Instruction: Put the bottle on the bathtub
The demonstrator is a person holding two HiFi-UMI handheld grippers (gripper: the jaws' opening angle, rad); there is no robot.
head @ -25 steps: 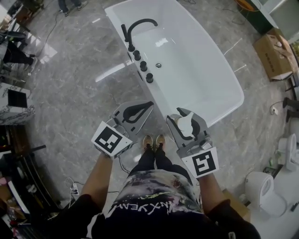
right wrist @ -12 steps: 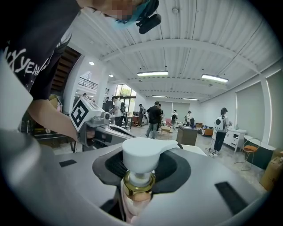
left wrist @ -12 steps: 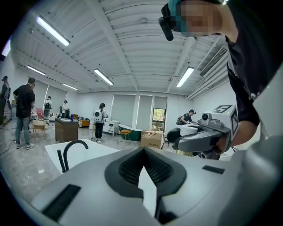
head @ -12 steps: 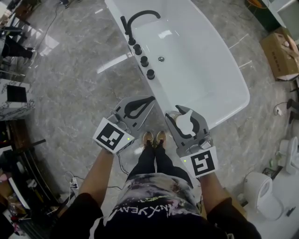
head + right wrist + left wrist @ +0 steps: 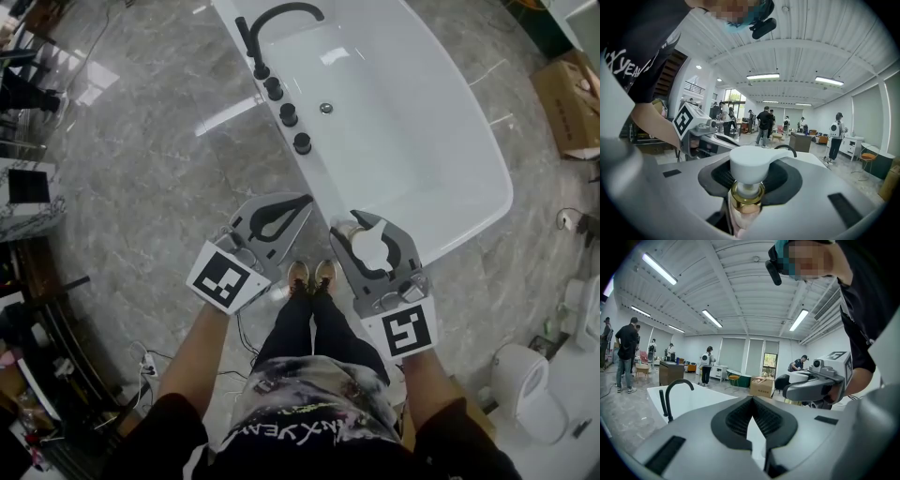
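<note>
While the right gripper (image 5: 362, 231) holds the bottle (image 5: 746, 193), its pump is white.

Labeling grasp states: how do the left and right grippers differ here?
The left gripper has its jaws together on nothing, while the right gripper is clamped around a pump bottle. The left gripper is angled toward the bathtub, and the right gripper points more straight ahead. Shared: both are held out in front of the person at the tub's near end, each with a marker cube.
</note>
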